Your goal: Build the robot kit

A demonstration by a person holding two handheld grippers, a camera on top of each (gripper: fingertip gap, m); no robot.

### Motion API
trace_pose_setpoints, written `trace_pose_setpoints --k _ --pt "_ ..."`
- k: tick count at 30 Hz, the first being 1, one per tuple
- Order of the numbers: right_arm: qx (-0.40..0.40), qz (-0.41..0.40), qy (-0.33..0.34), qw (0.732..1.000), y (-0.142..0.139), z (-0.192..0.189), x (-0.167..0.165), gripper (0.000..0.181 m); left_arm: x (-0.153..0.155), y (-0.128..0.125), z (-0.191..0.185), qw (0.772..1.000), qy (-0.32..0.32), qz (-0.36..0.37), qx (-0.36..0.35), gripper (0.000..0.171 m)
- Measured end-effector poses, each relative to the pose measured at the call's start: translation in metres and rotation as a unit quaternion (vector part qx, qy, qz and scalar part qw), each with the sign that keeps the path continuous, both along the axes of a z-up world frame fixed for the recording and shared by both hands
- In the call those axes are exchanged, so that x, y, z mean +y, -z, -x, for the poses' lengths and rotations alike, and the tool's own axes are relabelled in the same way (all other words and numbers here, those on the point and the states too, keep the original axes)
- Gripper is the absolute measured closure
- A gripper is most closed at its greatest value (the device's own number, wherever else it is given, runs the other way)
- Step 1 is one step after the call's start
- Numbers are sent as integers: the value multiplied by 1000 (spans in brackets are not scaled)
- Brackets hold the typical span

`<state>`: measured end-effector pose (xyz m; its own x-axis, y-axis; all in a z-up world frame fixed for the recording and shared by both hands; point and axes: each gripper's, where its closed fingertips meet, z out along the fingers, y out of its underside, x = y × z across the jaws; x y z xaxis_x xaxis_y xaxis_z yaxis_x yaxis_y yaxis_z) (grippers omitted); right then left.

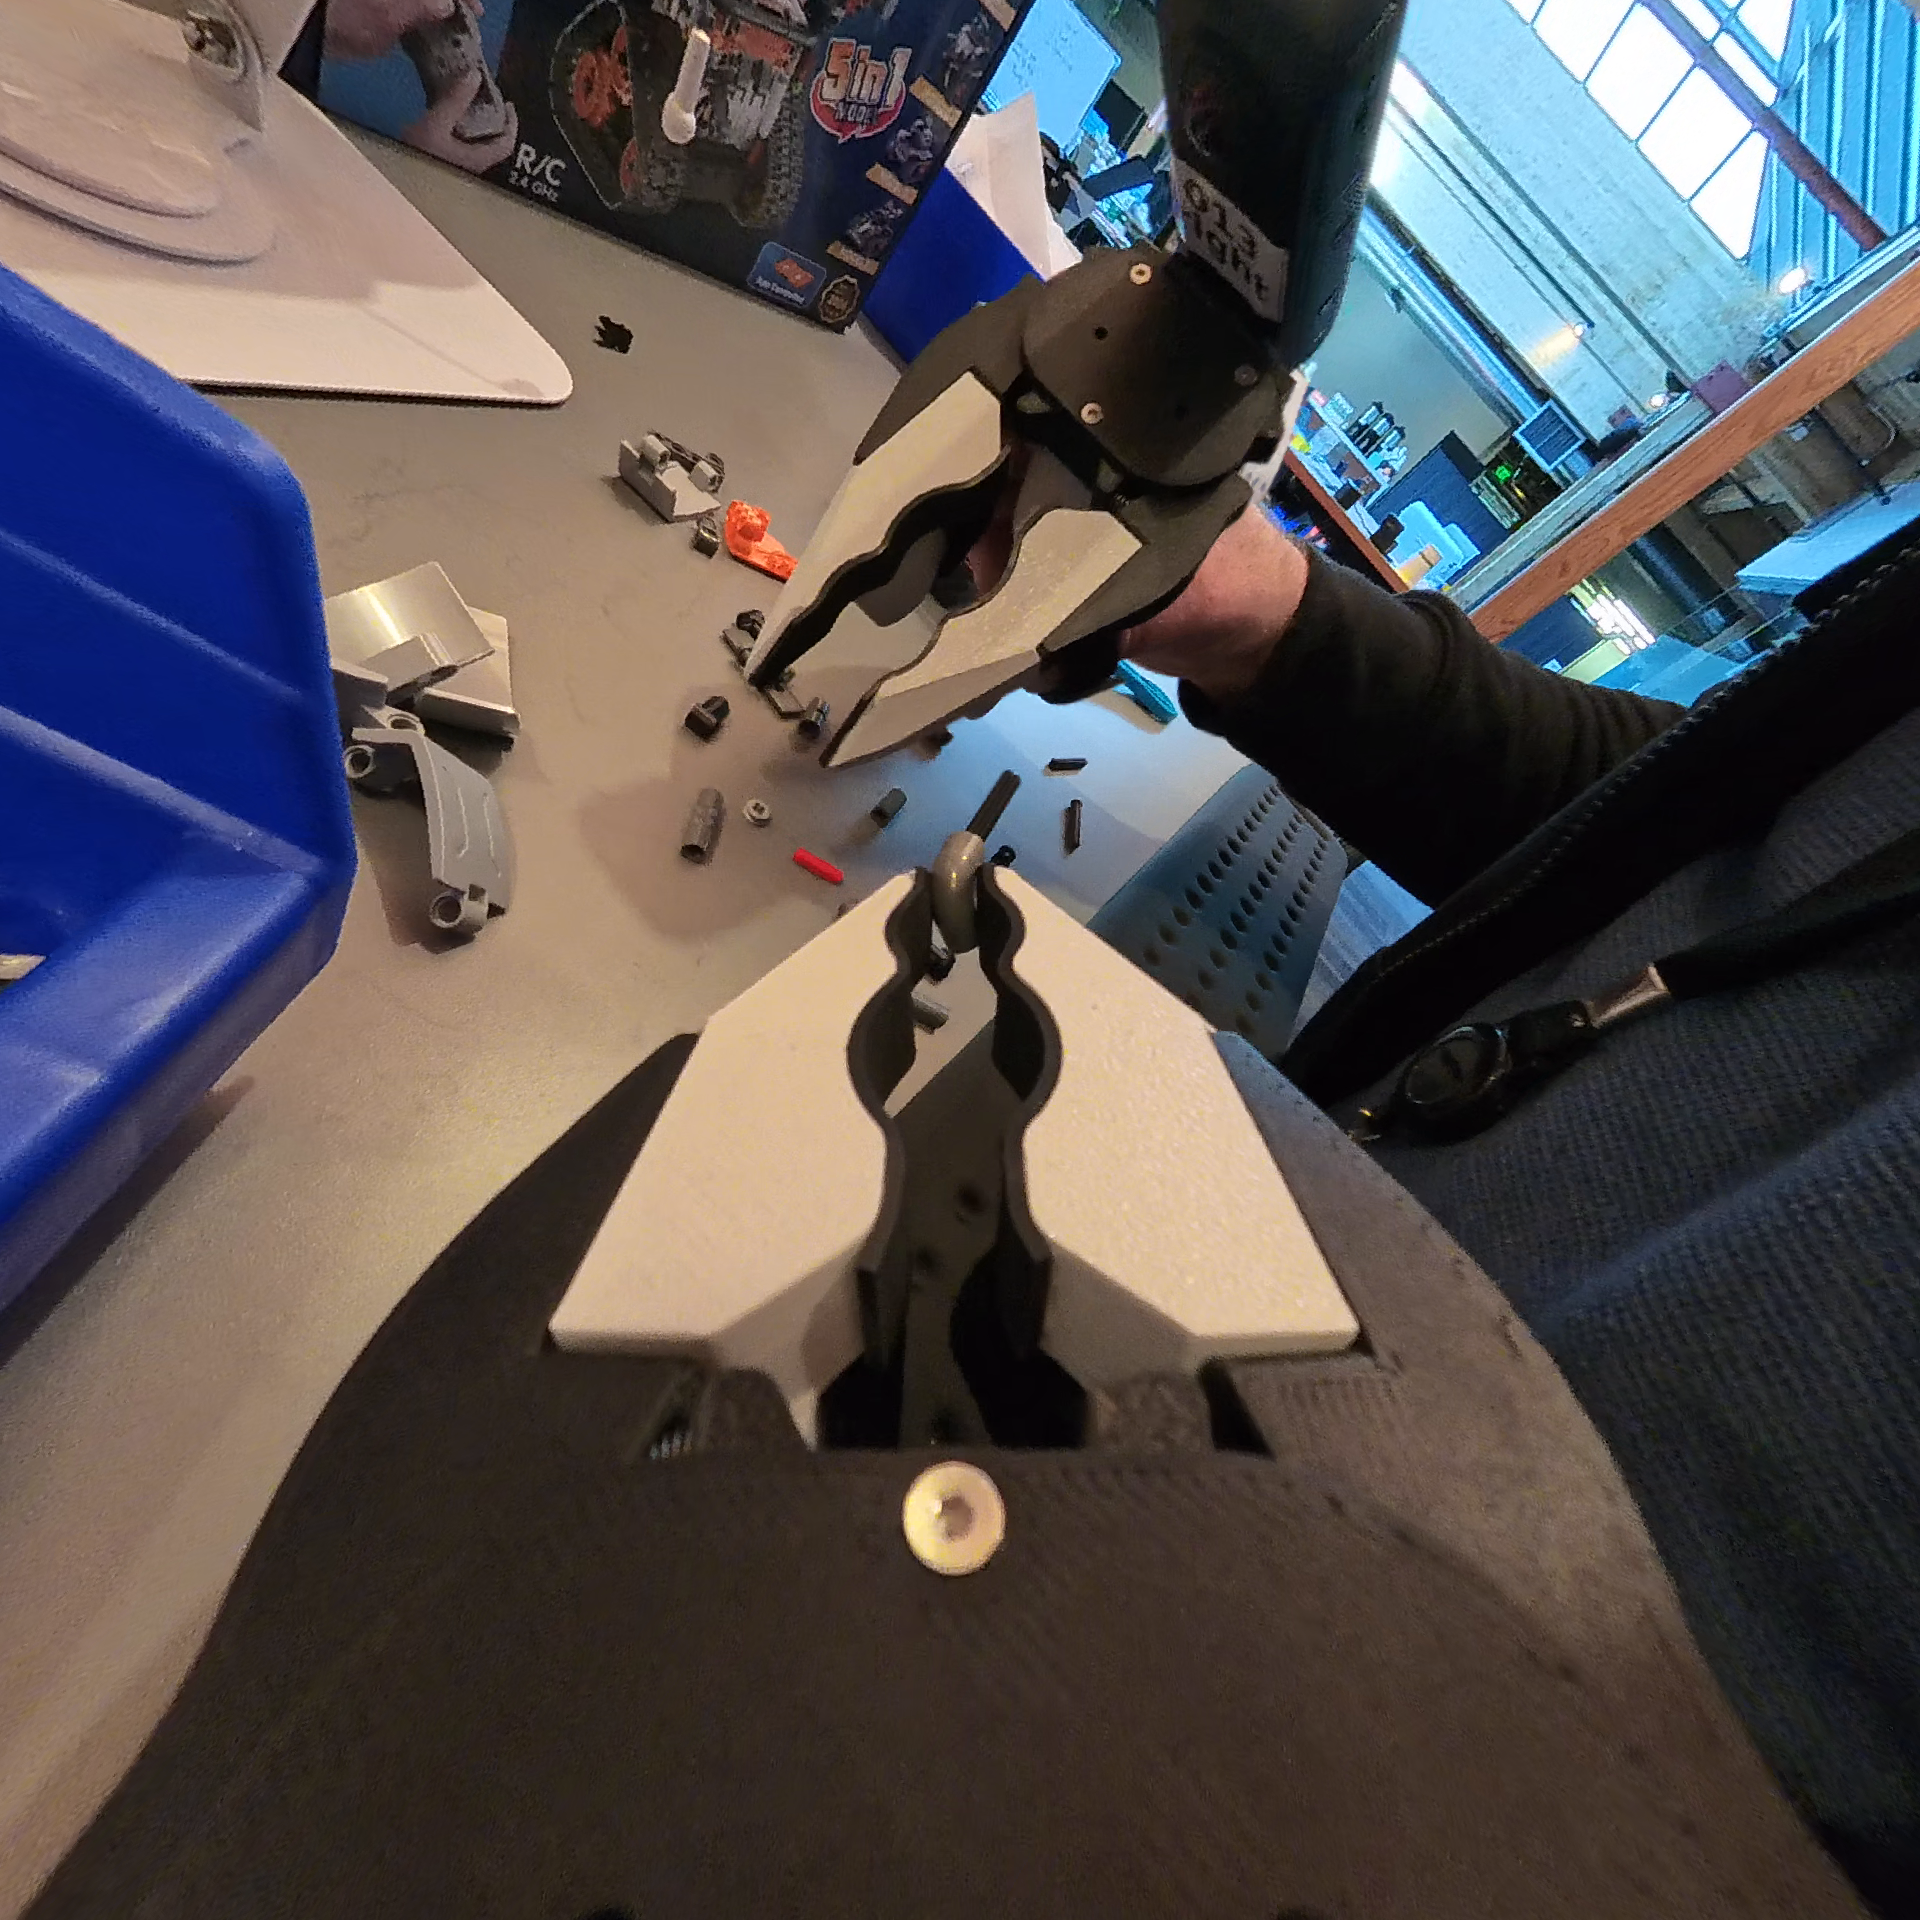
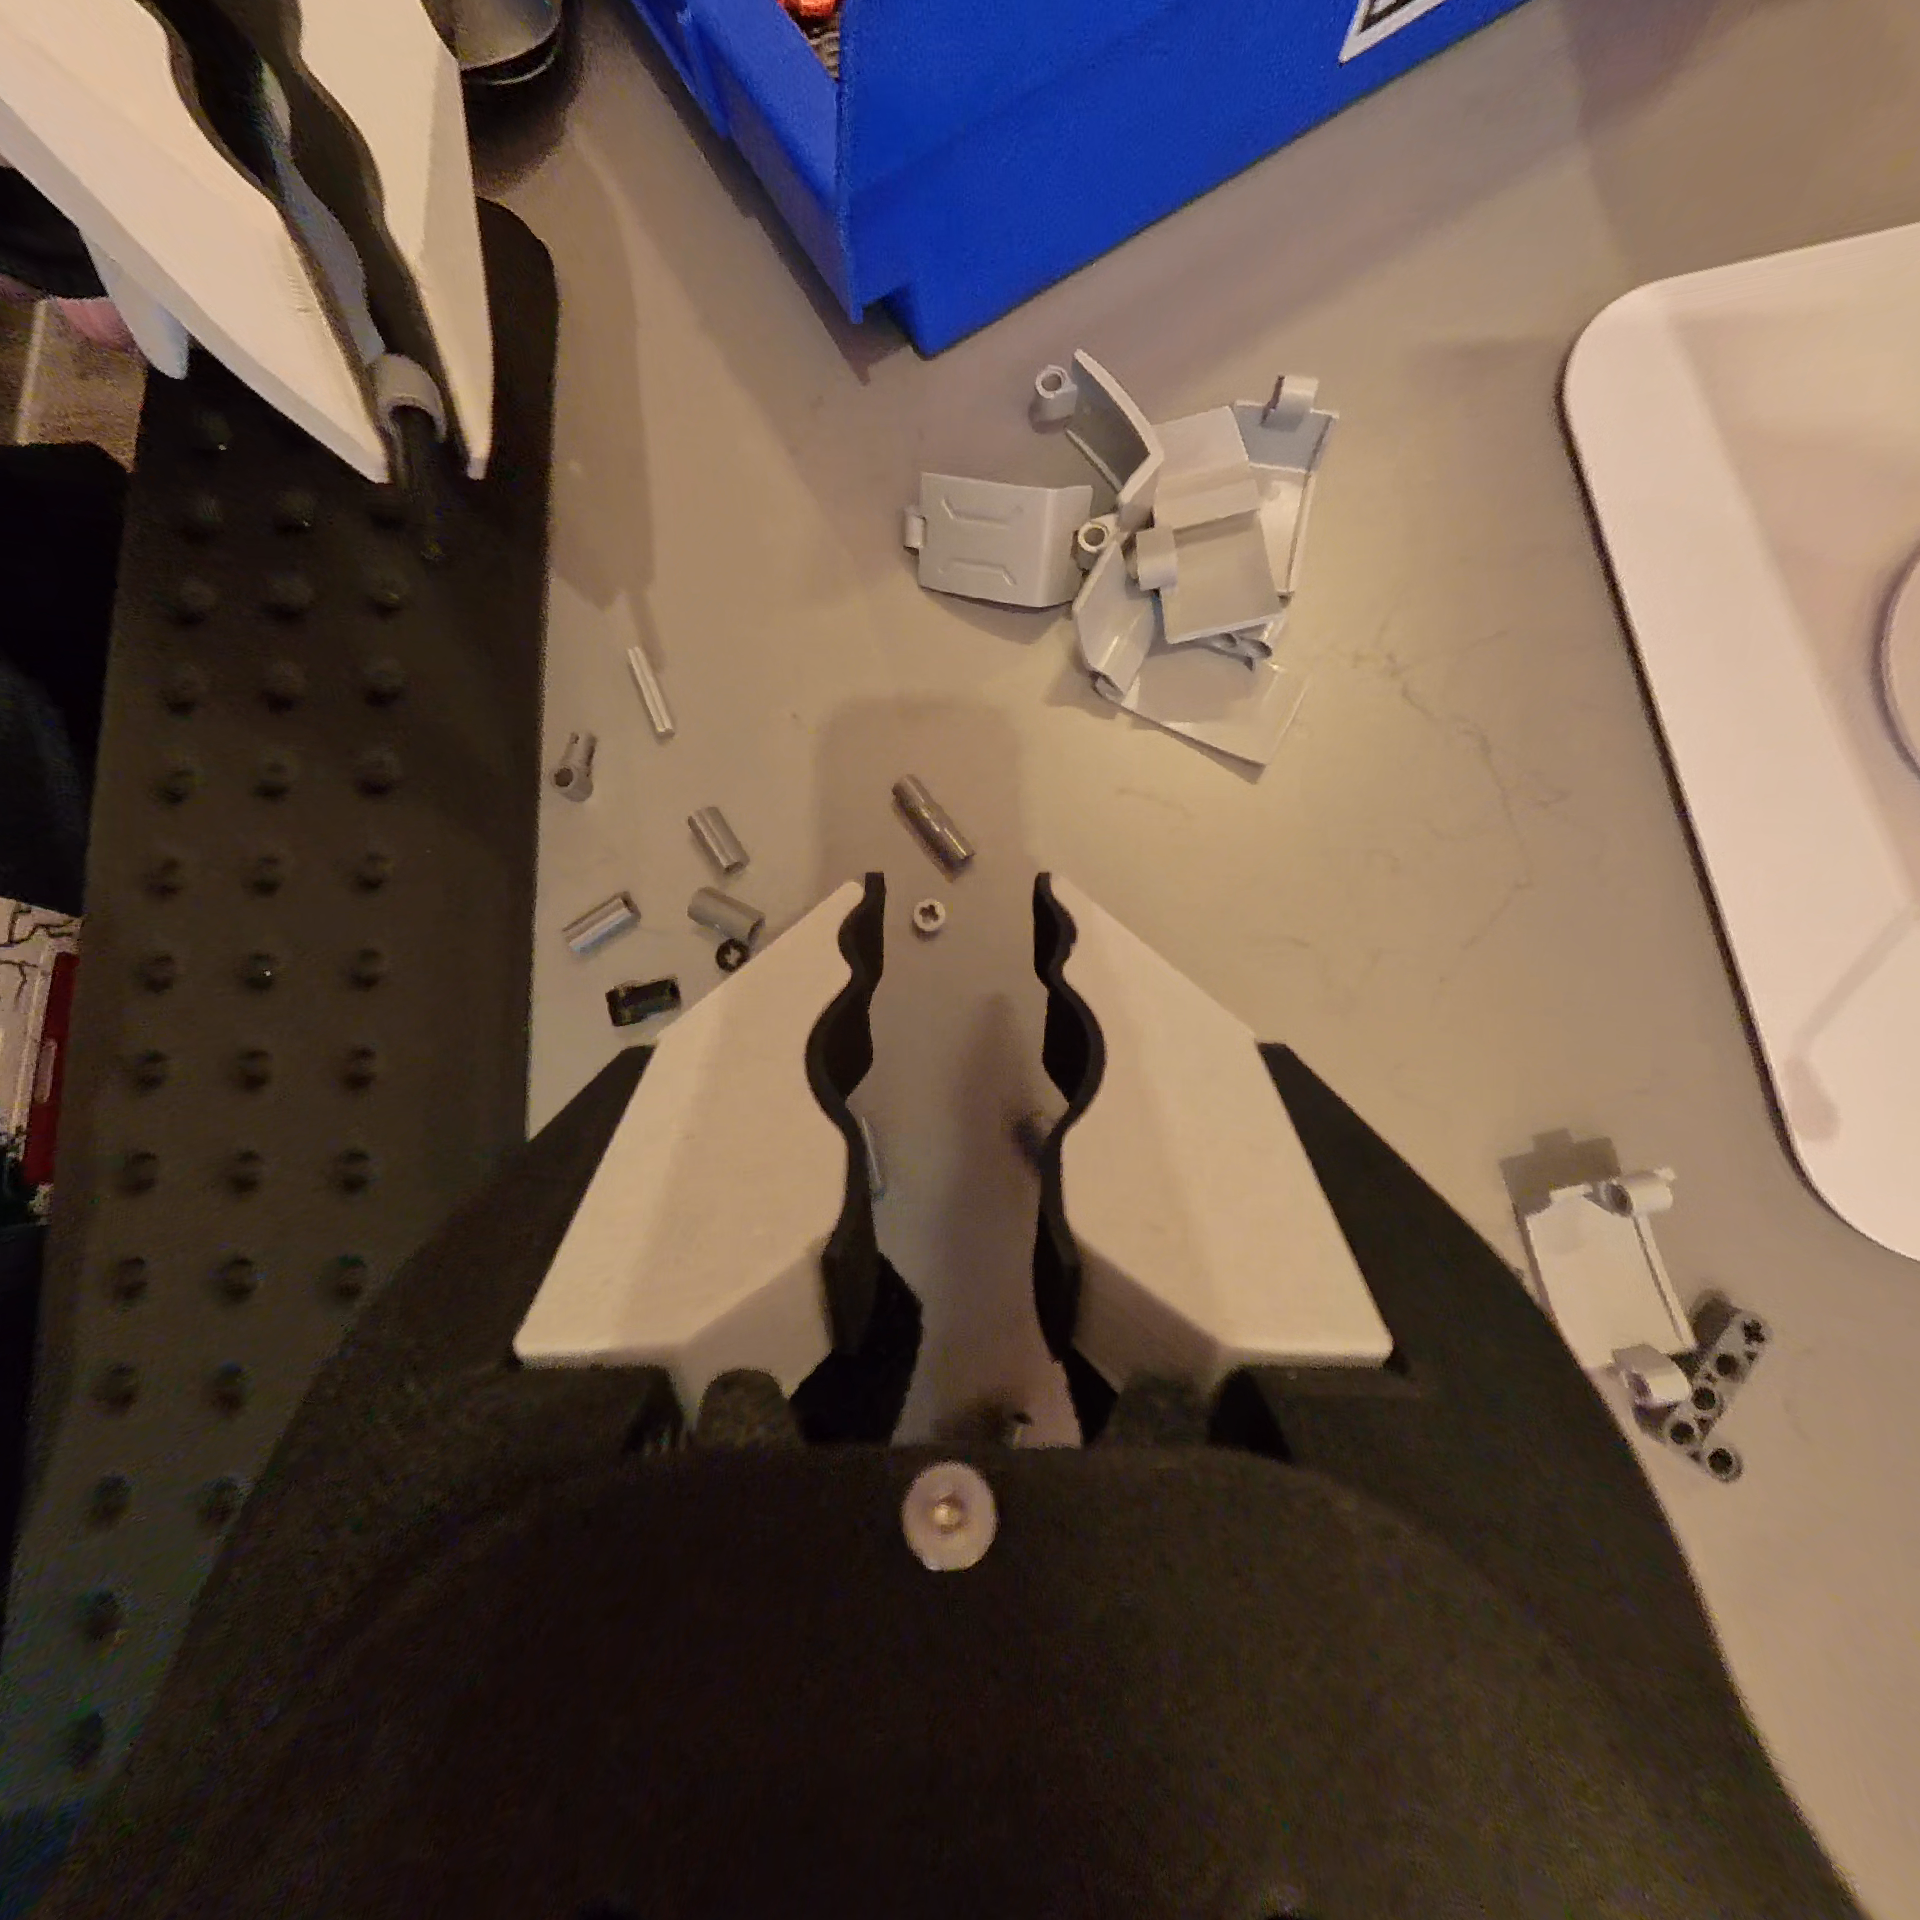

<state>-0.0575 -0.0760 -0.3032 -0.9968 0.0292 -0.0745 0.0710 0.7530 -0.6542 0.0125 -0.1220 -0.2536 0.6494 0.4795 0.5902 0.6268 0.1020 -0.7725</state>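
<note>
One grey surface carries a blue bin at its far edge and a white board at right, with bare room between. Left tool pinches a grey connector with black axle. Right tool gapes wide over a small grey ring.

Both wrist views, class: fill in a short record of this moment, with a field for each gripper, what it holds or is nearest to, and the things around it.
left gripper: shut on a grey connector with black axle, held above the table
right gripper: open, tips down near a small grey round bush
surface: grey table
loose parts: grey panels pile, red pin, orange piece
container: blue bin
behind: printed toy box
</note>
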Motion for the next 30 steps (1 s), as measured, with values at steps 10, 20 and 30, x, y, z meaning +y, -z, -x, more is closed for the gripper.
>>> trace_pose_setpoints --k 10,20,30 --pt "1 -17 94 995 -8 26 61 155 2 2 -1 1000 8 0 -6 165" --pt "-4 -49 67 997 17 -7 70 160 1 2 1 1000 -1 5 -6 165" --pt "68 -72 55 994 32 16 56 171 4 6 3 1000 -1 21 -9 165"
